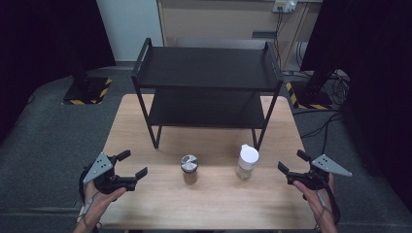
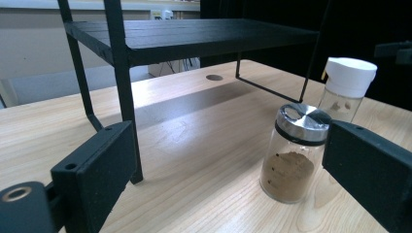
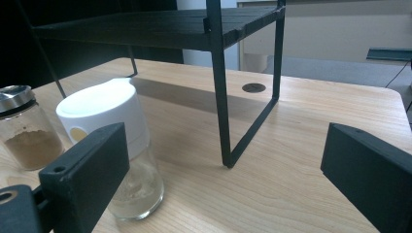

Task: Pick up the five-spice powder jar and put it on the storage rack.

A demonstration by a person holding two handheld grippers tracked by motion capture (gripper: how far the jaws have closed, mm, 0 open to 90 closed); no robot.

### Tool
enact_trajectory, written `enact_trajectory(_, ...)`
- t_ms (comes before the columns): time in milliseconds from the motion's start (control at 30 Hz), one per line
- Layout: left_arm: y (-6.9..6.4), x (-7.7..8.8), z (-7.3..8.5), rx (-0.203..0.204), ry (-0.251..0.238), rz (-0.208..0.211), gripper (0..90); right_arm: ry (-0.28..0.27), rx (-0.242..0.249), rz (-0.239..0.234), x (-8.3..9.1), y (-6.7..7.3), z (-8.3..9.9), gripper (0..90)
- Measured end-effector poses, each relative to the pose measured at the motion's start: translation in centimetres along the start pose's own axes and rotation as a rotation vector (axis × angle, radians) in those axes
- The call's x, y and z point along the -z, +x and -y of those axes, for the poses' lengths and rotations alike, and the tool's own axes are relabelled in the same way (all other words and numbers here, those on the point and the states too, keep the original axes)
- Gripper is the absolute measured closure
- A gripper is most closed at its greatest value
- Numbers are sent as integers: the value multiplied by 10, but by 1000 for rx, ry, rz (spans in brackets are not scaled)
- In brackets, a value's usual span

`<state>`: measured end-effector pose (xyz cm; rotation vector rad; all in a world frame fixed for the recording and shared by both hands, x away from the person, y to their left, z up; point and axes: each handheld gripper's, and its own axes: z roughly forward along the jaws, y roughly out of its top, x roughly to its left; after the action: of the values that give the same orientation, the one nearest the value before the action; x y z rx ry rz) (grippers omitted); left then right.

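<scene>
Standing upright before the black rack (image 1: 206, 87): two jars.
Left gripper (image 1: 132, 168) and right gripper (image 1: 291, 162) spread wide, empty, flanking the steel-capped jar (image 1: 189, 168) and white-capped jar (image 1: 247, 161).

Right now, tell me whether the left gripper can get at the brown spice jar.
Probably yes. The left gripper is open, and bare table lies between it and the brown spice jar; the rack leg stands off to one side.

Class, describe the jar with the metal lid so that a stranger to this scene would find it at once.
Start at the black two-tier rack on the wooden table. Two jars stand in front of it, between the grippers. The metal-lidded jar is the one nearer the left gripper: shiny silver cap, brown powder inside, whereas the white-capped jar looks nearly empty.
</scene>
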<state>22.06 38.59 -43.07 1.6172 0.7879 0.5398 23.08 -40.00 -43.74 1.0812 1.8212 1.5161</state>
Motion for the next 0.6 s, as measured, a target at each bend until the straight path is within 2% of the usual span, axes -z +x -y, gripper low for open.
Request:
enact_trajectory(133,1,0,0,-2,3,-5,43,4,6,-6,0,0,0,39)
enact_trajectory(367,3,2,0,-32,16,-30,42,11,30,-24,-1,-1,-2,37)
enact_trajectory(600,4,5,1,-31,19,-39,39,19,20,-38,-2,-3,-3,35)
